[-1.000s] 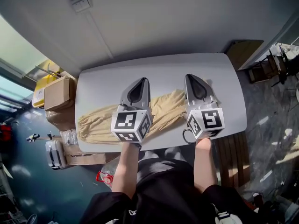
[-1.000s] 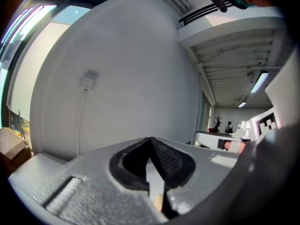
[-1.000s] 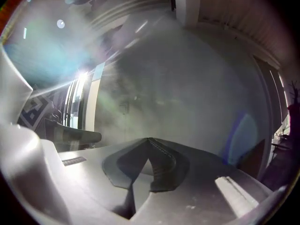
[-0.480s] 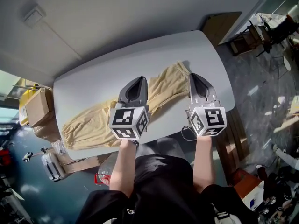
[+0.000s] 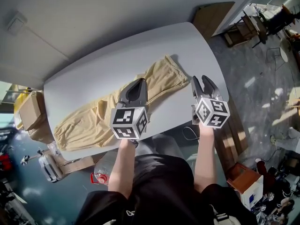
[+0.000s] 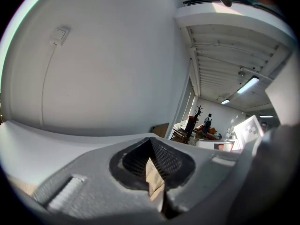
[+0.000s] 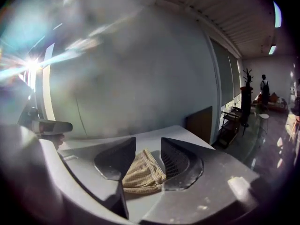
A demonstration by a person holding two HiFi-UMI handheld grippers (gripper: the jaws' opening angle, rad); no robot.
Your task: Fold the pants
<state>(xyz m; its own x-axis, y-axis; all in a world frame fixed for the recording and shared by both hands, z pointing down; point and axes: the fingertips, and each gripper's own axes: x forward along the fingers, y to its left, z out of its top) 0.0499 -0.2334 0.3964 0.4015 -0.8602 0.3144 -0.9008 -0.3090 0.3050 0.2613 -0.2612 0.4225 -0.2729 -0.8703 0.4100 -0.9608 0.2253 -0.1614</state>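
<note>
The tan pants (image 5: 84, 125) lie stretched out slantwise across the grey tabletop (image 5: 93, 74), one end near its left edge, the other, gathered end towards the far right corner; the cloth is bunched up around the middle, where the left tool (image 5: 137, 89) sits over it; in the left gripper view that tool's jaws are closed tight, with a fold of the tan cloth (image 6: 153, 179) pinched between them; the right tool (image 5: 200, 81) is held over the tabletop's right edge, just beside the gathered end and clear of it; its jaws have just been opening and now stand well apart; through the gap the gathered end (image 7: 140, 175) shows lying flat on the tabletop, with neither pad pressing on it
</note>
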